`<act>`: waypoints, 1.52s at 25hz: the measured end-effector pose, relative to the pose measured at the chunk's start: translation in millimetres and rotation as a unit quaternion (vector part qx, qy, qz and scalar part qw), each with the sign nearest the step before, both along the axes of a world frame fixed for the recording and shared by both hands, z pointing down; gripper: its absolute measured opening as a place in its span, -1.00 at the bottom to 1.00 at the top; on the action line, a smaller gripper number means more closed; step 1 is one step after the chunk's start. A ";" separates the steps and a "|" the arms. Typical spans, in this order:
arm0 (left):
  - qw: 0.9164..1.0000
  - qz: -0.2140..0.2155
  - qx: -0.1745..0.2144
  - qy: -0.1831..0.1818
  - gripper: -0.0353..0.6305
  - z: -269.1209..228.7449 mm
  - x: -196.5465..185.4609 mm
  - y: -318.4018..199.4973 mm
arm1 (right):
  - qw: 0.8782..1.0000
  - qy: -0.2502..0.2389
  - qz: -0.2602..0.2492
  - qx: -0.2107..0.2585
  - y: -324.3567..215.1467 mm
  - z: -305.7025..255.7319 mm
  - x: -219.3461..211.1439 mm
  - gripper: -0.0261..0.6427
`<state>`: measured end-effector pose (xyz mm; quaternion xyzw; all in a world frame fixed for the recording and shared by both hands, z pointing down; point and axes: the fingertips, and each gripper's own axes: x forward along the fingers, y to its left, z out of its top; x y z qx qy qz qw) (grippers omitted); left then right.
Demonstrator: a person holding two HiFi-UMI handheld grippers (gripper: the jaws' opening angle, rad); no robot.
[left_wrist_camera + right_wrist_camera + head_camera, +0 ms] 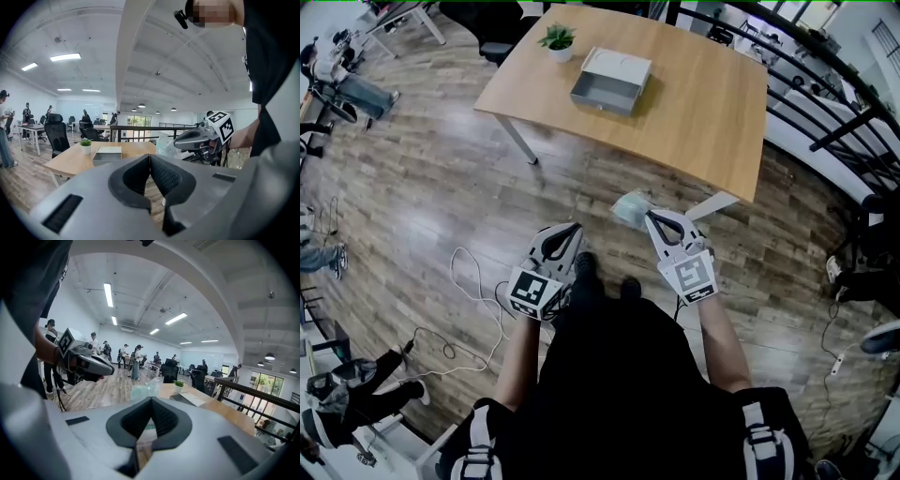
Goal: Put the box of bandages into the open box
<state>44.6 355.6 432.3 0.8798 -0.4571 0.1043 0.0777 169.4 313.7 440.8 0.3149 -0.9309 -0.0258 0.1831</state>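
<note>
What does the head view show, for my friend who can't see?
The right gripper pinches a pale green box of bandages; the left gripper is shut, empty. Ahead, an open box sits on a table.

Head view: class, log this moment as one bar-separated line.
left gripper: shut, empty | right gripper: shut on box of bandages | open box: on table, beside plant | status: not yet placed

On the surface (703, 103) the open box (609, 82) sits right of the potted plant (557, 42); nearer, over the floor (441, 187), the left claw (572, 228) flanks the right claw (650, 217), with the box of bandages (628, 206) at its tip.
</note>
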 end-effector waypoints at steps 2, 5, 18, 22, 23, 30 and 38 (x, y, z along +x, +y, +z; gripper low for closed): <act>1.000 0.004 -0.001 -0.001 -0.82 0.6 -10.4 -6.4 | 1.000 0.001 0.002 -0.001 -4.3 0.5 -9.6 -0.85; 1.000 0.007 -0.003 0.001 -0.82 2.0 -26.7 -14.8 | 1.000 0.005 0.005 -0.003 -10.4 2.8 -23.3 -0.85; 0.999 0.040 -0.007 0.006 -0.82 8.5 -80.5 -61.3 | 0.999 0.017 0.036 -0.005 -48.2 11.6 -72.7 -0.85; 0.998 0.055 -0.006 0.007 -0.82 8.1 -91.3 -75.3 | 0.999 0.021 0.049 -0.004 -56.7 12.9 -82.5 -0.85; 0.998 0.059 -0.006 0.006 -0.82 9.0 -94.3 -79.1 | 0.998 0.027 0.048 -0.001 -59.7 13.8 -85.2 -0.85; 0.997 0.076 -0.006 0.012 -0.82 14.1 -116.2 -101.6 | 0.997 0.020 0.080 -0.011 -78.3 19.0 -103.5 -0.85; 0.996 0.093 0.000 0.015 -0.82 10.8 -131.3 -114.8 | 0.994 0.027 0.109 -0.016 -84.9 26.3 -107.1 -0.85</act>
